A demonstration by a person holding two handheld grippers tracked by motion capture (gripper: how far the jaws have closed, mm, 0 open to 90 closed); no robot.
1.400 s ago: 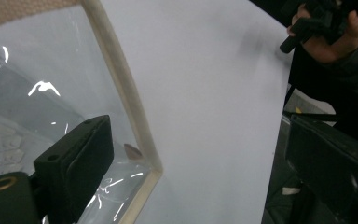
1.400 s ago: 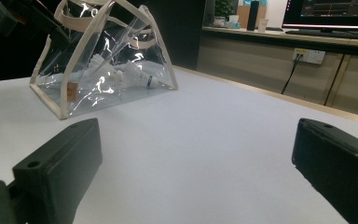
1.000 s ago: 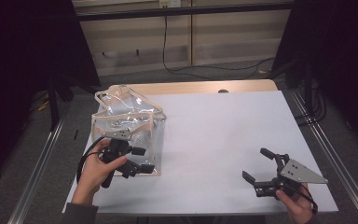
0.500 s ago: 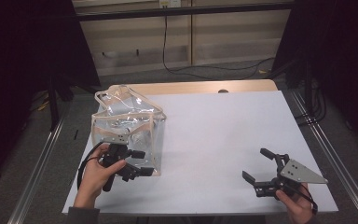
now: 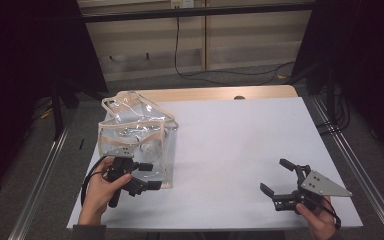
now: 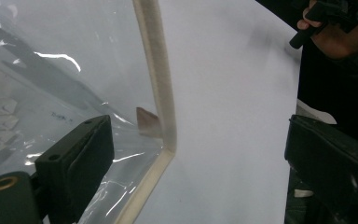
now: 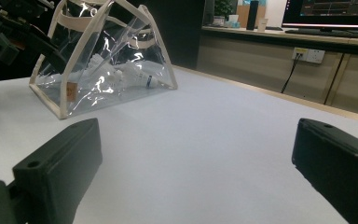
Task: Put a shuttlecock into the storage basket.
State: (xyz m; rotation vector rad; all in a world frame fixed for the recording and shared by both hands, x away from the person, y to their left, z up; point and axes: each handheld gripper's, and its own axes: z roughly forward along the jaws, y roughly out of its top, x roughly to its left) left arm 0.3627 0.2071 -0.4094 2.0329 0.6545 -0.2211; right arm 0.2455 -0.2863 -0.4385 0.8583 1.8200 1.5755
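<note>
Since a second ago the left hand-held gripper (image 5: 141, 176) has slid a little toward the person along the near face of the clear plastic bag (image 5: 136, 137), while the right hand-held gripper (image 5: 282, 176) has kept its place near the tabletop's (image 5: 240, 145) near right corner. From the high view, the bag stands upright at the left side of the white tabletop, its beige trim outlining the panels and its handles folded over the top; the left hand (image 5: 102, 187) holds its gripper at the bag's near bottom corner, jaws spread and empty. The left gripper view adds what the high view cannot: the beige edge trim (image 6: 157, 79) runs down between the two black jaws and turns at the corner, with one jaw over the transparent panel and the other out over bare tabletop, neither visibly pressing the trim. A small brownish tag (image 6: 147, 122) sits inside, just beside the trim, and faint pale shapes lie behind the plastic. The other hand shows far off at that view's top right. The right gripper view looks low across the tabletop between its own widely spread, empty jaws and shows the bag (image 7: 103, 60) well apart at upper left, with white items (image 7: 129, 72) lying inside it and the left hand-held gripper (image 7: 14, 32) at its edge. A wall socket (image 7: 307, 55) and a monitor (image 7: 328, 11) stand in the background there.
</note>
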